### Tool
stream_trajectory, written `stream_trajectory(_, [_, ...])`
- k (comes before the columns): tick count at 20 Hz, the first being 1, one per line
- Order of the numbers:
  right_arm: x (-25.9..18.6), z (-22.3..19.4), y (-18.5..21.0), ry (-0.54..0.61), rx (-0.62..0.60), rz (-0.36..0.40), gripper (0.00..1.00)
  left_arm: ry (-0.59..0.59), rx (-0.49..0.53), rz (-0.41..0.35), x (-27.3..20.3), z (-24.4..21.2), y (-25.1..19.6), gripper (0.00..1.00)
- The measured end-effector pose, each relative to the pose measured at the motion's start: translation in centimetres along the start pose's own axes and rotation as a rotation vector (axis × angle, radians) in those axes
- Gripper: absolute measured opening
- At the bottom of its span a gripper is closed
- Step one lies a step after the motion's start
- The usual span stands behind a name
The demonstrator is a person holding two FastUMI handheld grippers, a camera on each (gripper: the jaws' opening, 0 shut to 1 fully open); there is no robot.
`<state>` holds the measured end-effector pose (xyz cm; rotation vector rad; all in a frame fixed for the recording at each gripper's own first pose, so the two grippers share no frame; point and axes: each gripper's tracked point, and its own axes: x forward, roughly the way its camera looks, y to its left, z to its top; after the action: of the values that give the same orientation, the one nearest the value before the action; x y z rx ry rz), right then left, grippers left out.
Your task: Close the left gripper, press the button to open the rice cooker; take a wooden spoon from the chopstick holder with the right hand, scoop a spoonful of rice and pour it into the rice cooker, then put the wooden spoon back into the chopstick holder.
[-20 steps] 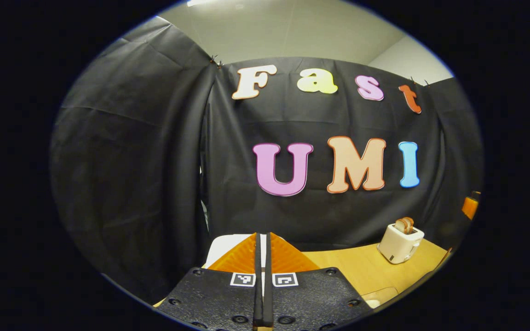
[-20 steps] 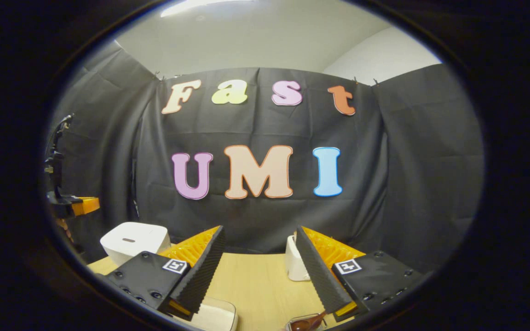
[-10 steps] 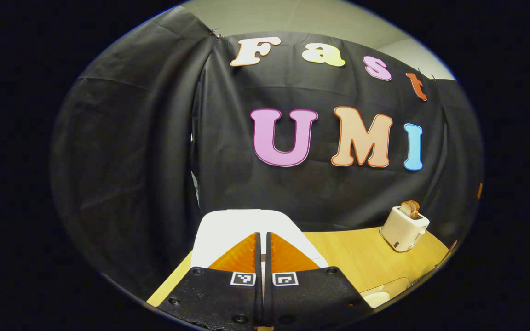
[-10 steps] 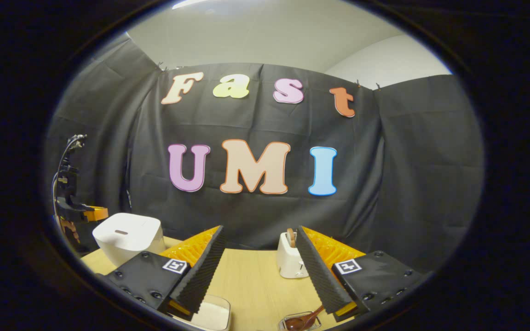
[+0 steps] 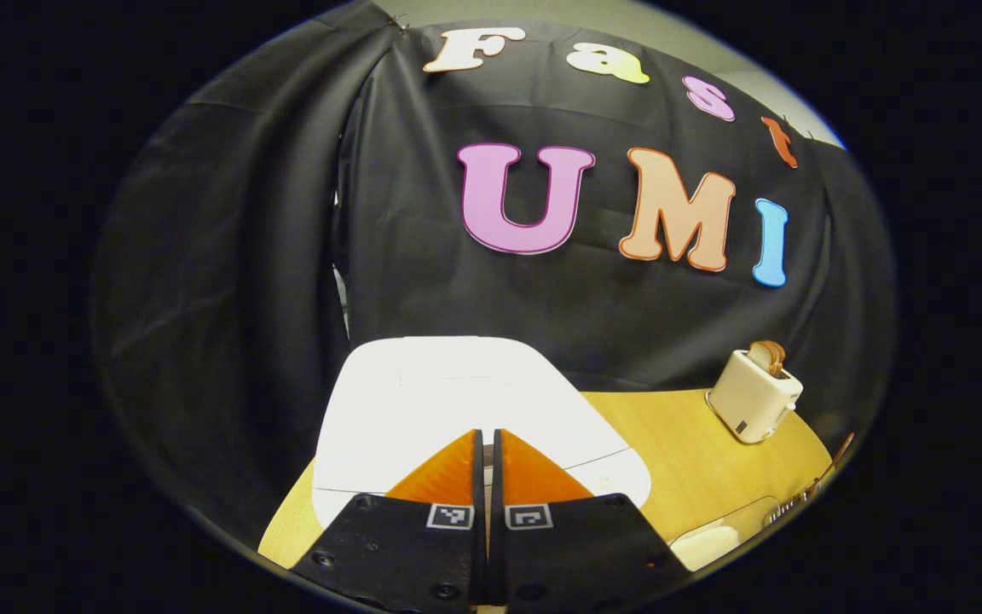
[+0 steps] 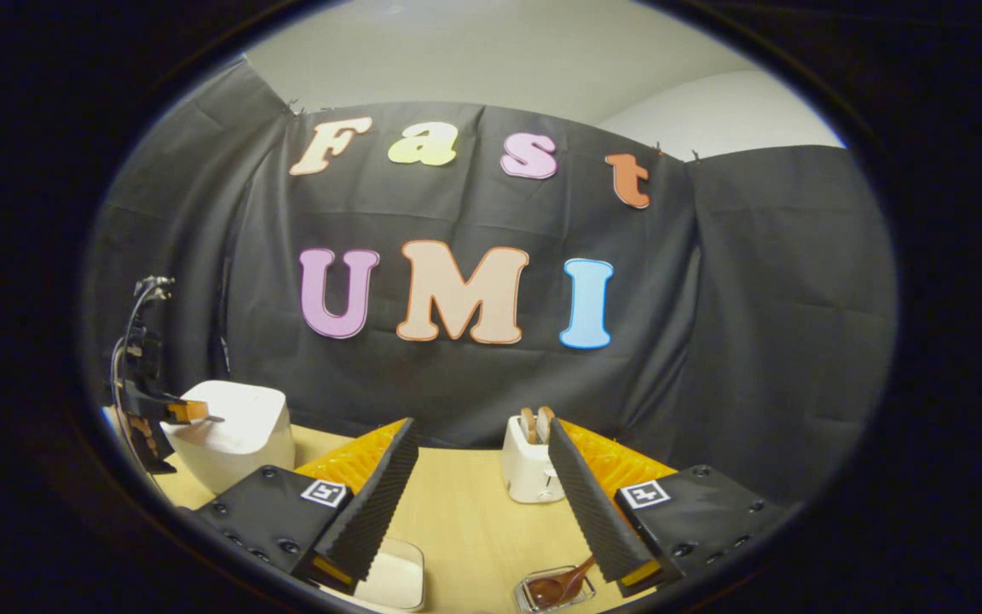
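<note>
The rice cooker (image 5: 465, 409), white w/ lid down, stands at the left back corner of the wooden table (image 5: 696, 452), close to the black cloth wall. It is the landmark here.

Right of the cooker, farther along the wall, is a cream toaster (image 5: 753, 394) w/ bread slices standing up in its slots. In front of the cooker, near the table's front edge, lies a clear container of rice (image 6: 393, 580). Right of that container, also at the front, a small clear chopstick holder (image 6: 555, 590) has the wooden spoon (image 6: 561, 584) lying in it, handle pointing up-right. Between cooker and toaster the table top is bare wood.

The left gripper (image 5: 488, 439) is clenched, the two fingers pressed together w/ nothing between them. In the left gripper view its tips are over the front part of the cooker lid; in the right gripper view the same gripper (image 6: 193, 414) shows at the cooker's top left edge. If the tips touch the lid or the button, I cannot tell.

The right gripper (image 6: 478, 452) is spread wide and holds nothing. It hangs above the front of the table, right of the cooker; one finger overlaps the toaster in its view, the spoon is below its right finger.
</note>
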<state>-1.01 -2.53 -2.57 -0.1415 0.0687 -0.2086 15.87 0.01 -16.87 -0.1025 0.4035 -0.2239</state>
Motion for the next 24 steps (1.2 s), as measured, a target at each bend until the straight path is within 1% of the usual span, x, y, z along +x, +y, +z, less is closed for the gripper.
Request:
stream_trajectory(2, [0.0, 0.8, -0.2, -0.015, -0.003, -0.009, 0.98, 0.009, 0.000, -0.001, 0.6, -0.3, 0.2, 0.00])
stream_trajectory(3, [0.0, 1.0, -0.3, -0.022, -0.004, -0.012, 0.97, -0.005, 0.007, -0.004, 0.7, 0.0, 0.1, 0.00])
stream_trajectory(5, [0.1, 1.2, 0.0, -0.026, -0.003, -0.009, 0.95, 0.015, 0.025, -0.001, 1.1, -0.5, 0.1, 0.00])
stream_trajectory(6, [0.2, 1.1, 0.1, -0.022, -0.004, -0.005, 0.94, 0.008, 0.008, 0.001, 1.1, -0.4, 0.2, 0.00])
stream_trajectory(7, [0.1, 1.1, 0.3, -0.022, -0.004, -0.002, 0.99, 0.006, -0.016, -0.003, 1.2, -0.5, 0.2, 0.00])
stream_trajectory(8, [0.1, 1.0, 0.5, -0.021, -0.005, 0.002, 0.94, 0.020, -0.061, -0.001, 1.5, -1.0, 0.3, 0.00])
stream_trajectory(9, [0.2, 1.0, 0.6, -0.020, -0.003, 0.008, 0.94, -0.018, -0.089, -0.001, 1.1, -0.3, 0.4, 0.00])
stream_trajectory(10, [0.3, 1.0, 0.8, -0.019, -0.002, 0.014, 0.94, 0.009, -0.093, 0.001, 1.3, -0.8, 0.3, 0.00])
stream_trajectory(14, [0.2, 1.8, 0.8, -0.036, -0.002, 0.029, 0.94, 0.010, -0.065, 0.007, 1.0, -0.7, 0.2, 0.00])
stream_trajectory(17, [0.0, 2.1, 0.2, -0.048, 0.003, 0.023, 0.94, -0.017, -0.075, 0.018, 0.5, 0.0, 0.3, 0.00])
stream_trajectory(19, [-0.2, 2.1, -0.2, -0.048, 0.009, 0.021, 0.94, -0.052, -0.066, 0.026, -0.1, 1.2, 0.3, 0.00])
stream_trajectory(21, [-0.4, 2.2, -0.9, -0.051, 0.013, 0.017, 0.94, -0.091, -0.033, 0.033, -0.8, 2.6, 0.2, 0.00])
stream_trajectory(22, [-0.5, 2.3, -1.0, -0.054, 0.017, 0.017, 0.94, -0.107, -0.013, 0.037, -1.3, 3.3, 0.1, 0.02])
stream_trajectory(24, [-0.6, 2.4, -1.5, -0.061, 0.026, 0.015, 0.94, -0.147, 0.026, 0.041, -2.2, 5.0, -0.3, 0.00])
